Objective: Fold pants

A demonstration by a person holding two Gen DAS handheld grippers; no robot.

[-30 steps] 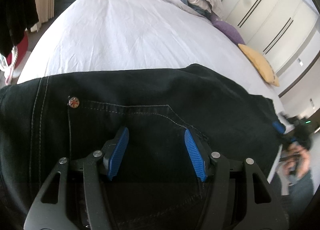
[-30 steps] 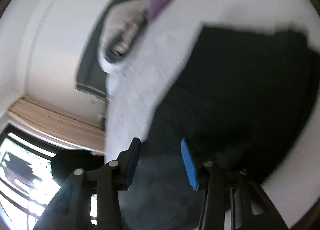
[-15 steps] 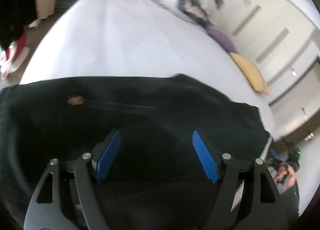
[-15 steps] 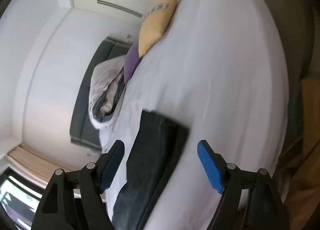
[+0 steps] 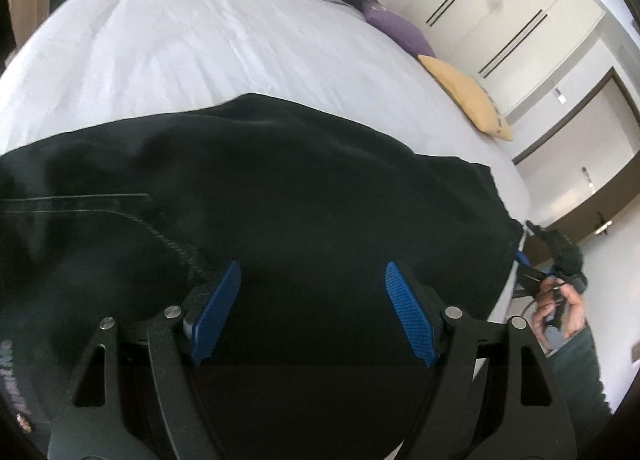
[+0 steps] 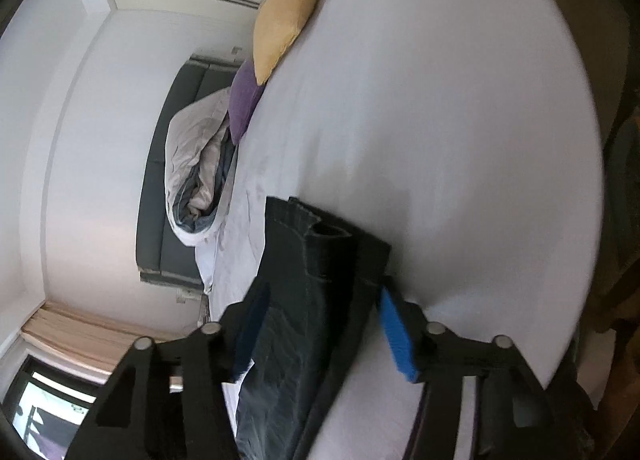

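2 tools, my left tool (image 5: 312, 312) and right tool (image 6: 320, 332), gape apart, holding nothing. Black jeans (image 5: 280, 199) lie folded on the bed (image 5: 180, 39); I judge little remains.

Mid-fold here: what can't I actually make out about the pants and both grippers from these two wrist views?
- Pants waistband, left wrist view: cut off by the left edge.
- Right gripper, right wrist view: open around the pants' edge, but motion blur hides whether the pads touch the fabric.
- Left gripper: open; the view doesn't show its height above the cloth.

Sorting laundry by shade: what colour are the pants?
Black, with grey stitching; the pants show best in the left wrist view.
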